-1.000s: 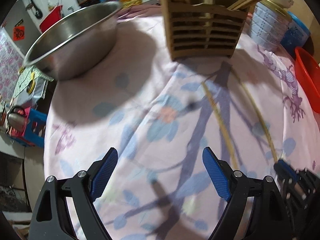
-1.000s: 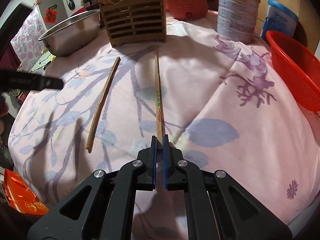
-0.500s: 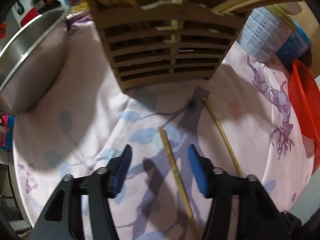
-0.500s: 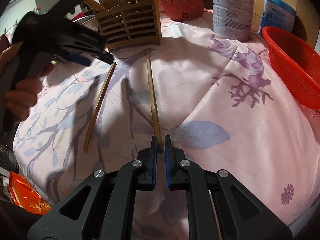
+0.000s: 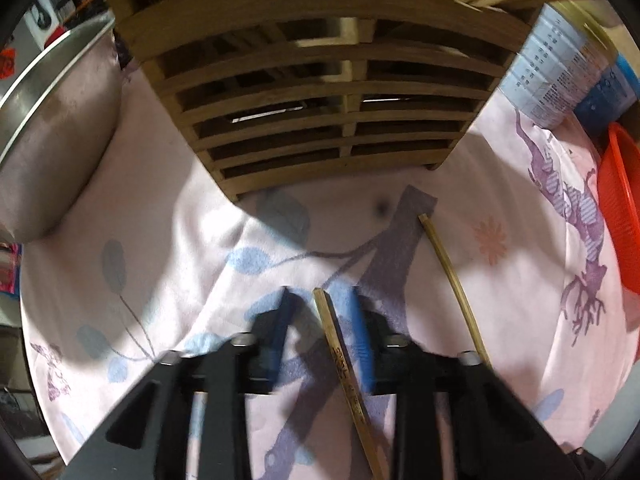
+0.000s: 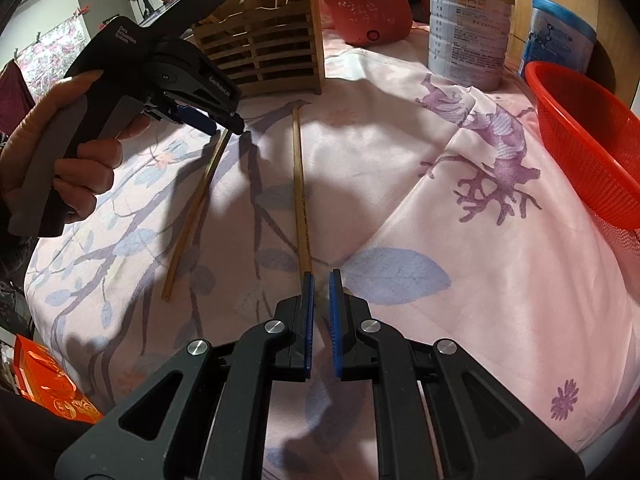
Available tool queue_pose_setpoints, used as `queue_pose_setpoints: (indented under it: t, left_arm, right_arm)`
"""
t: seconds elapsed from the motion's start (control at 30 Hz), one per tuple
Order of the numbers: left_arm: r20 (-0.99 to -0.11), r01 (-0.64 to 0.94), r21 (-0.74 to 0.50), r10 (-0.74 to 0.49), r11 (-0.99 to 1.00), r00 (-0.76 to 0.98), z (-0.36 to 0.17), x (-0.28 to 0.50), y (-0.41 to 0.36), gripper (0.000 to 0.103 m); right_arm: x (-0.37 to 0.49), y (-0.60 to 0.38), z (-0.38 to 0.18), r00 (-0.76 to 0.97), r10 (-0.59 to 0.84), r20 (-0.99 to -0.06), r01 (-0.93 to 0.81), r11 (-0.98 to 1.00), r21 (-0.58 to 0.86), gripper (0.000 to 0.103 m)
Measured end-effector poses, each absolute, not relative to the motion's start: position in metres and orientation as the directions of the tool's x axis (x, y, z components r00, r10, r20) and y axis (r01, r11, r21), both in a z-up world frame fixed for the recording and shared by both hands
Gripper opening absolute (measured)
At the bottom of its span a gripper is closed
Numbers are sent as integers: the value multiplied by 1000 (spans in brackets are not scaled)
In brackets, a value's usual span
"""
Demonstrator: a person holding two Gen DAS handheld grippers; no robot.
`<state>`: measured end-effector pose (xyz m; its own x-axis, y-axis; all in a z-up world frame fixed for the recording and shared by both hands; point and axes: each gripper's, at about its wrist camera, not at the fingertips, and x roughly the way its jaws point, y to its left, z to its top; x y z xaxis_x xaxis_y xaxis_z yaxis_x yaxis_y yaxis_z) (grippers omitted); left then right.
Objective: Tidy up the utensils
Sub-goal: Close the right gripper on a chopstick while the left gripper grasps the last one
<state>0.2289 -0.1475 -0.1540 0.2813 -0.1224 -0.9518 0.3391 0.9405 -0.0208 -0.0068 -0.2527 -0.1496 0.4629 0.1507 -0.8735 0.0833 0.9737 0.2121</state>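
Observation:
Two bamboo chopsticks lie on the pink floral cloth in front of the slatted wooden holder (image 5: pixel 320 92) (image 6: pixel 264 52). My left gripper (image 5: pixel 320 316) (image 6: pixel 218 124), held in a hand, points down over the far end of the left chopstick (image 5: pixel 344 364) (image 6: pixel 192 208). Its blurred jaws are closing, with the stick between the blue pads and a gap still showing on both sides. My right gripper (image 6: pixel 320 296) is shut on the near tip of the right chopstick (image 6: pixel 299 184) (image 5: pixel 452 272), which lies flat and points at the holder.
A steel bowl (image 5: pixel 52 120) stands left of the holder. A red mesh basket (image 6: pixel 592 136) sits at the right edge, with a tall tin (image 6: pixel 468 28), a blue tin (image 6: pixel 560 36) and a red pot (image 6: pixel 368 4) behind. An orange box (image 6: pixel 44 380) lies at lower left.
My left gripper has moved toward the holder and down over the left chopstick's far end, and its jaws have narrowed from wide open. The right gripper has stayed in place.

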Motion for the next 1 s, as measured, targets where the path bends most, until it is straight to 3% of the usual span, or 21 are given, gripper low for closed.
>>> queue_pose_setpoints:
  t: [0.2, 0.63, 1.0]
  left_arm:
    - [-943, 352, -70, -177, 933, 282, -150, 225, -148, 6]
    - [-860, 307, -200, -317, 931, 401, -59, 206, -92, 6]
    - [-808, 311, -188, -327, 931, 490, -16, 181, -85, 6]
  right_arm:
    - [-7, -256, -149, 463, 144, -874, 91, 974, 208, 11]
    - [-6, -249, -149, 460, 176, -871, 62, 972, 229, 13]
    - [-6, -246, -155, 478, 171, -862, 61, 972, 227, 13]
